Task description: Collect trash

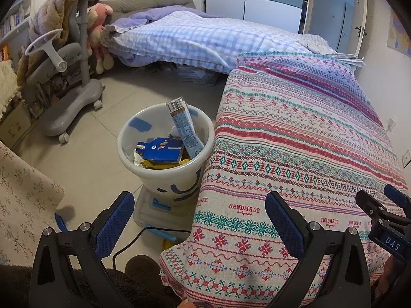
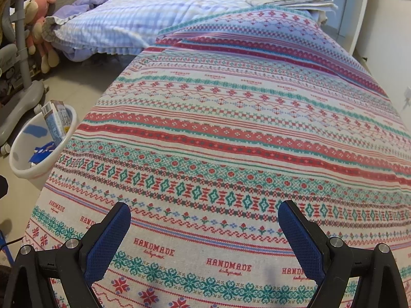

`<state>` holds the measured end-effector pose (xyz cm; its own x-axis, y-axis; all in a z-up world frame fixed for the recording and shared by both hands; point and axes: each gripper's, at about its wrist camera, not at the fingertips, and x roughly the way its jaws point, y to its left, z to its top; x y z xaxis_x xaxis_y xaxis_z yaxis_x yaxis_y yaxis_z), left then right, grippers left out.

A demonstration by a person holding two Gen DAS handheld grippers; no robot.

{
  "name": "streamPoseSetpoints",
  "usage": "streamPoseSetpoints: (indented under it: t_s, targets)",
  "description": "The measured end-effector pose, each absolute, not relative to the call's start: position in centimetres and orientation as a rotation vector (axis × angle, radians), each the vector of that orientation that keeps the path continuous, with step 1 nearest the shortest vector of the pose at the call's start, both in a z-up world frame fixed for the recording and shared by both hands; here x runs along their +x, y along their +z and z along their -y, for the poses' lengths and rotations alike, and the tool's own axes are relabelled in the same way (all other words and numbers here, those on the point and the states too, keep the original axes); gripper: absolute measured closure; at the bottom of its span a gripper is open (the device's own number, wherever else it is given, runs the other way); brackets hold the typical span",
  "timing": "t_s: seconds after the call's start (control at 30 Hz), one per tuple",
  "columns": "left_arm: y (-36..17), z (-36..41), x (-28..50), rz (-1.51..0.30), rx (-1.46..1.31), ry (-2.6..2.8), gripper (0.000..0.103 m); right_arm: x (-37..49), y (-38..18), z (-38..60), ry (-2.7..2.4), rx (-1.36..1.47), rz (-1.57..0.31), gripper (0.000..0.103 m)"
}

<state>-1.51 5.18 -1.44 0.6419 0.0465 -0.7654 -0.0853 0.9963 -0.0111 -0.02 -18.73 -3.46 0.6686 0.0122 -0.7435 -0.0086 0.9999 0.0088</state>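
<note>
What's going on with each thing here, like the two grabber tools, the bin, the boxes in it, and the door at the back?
left gripper: fingers wide apart, holding nothing.
right gripper: fingers wide apart, holding nothing, over the patterned cloth.
white bin: upright on the floor, no lid, fairly full.
tall carton: leaning, poking above the rim.
blue box: lying flat on top.
door: open.

A white plastic bin (image 1: 164,159) with blue markings on its side stood upright on the floor, just beside the edge of the patterned cloth. Inside it, a light-blue carton (image 1: 183,125) leaned tilted against the bin's far wall, its barcoded end poking above the rim. Below that carton lay a flattened dark-blue box (image 1: 160,150), resting on yellow wrappers (image 1: 156,164) and crumpled white paper (image 1: 138,157).
</note>
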Motion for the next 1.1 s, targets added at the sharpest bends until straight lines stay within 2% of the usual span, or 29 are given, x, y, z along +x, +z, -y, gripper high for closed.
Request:
streamPoseSetpoints:
  t_s: [1.1]
  targets:
    - [-1.7,-5.76,-1.11,-0.897,-0.077,0.08,0.0,0.24,-3.72,18.32,0.028,0.007,-0.855,0.007]
